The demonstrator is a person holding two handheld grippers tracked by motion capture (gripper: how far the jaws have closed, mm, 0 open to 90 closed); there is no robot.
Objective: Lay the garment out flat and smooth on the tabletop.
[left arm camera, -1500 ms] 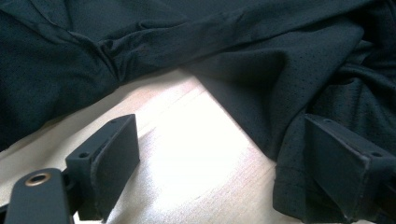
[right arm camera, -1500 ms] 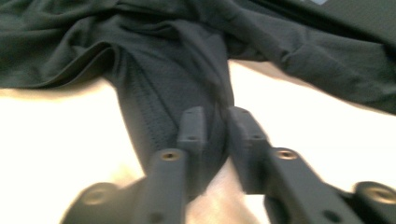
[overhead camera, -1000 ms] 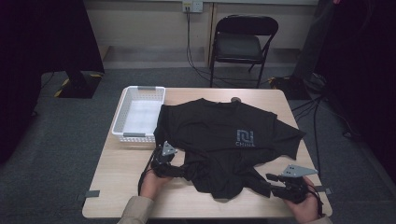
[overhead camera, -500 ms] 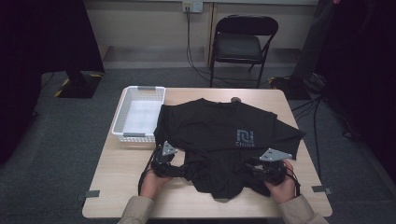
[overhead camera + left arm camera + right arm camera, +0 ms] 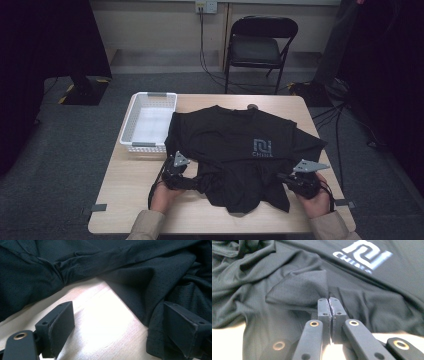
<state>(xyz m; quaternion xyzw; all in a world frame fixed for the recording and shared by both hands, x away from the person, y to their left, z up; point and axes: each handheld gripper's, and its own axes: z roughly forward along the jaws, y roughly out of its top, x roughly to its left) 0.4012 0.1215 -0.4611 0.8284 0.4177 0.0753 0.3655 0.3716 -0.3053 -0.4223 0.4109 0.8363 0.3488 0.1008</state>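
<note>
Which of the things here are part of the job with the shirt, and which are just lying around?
In the job:
- black T-shirt
- right gripper, just closed on a fold of it
- left gripper, open at its edge

Lying about:
- white basket, empty
- folding chair
- small dark thing at the table's far edge

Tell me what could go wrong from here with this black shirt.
The right gripper has just closed its jaws on a thin fold of the black shirt; such a small pinch might slip out when pulled. The left gripper stands open with hem fabric against one jaw, so lifting now would likely raise one side and bunch the shirt.
</note>
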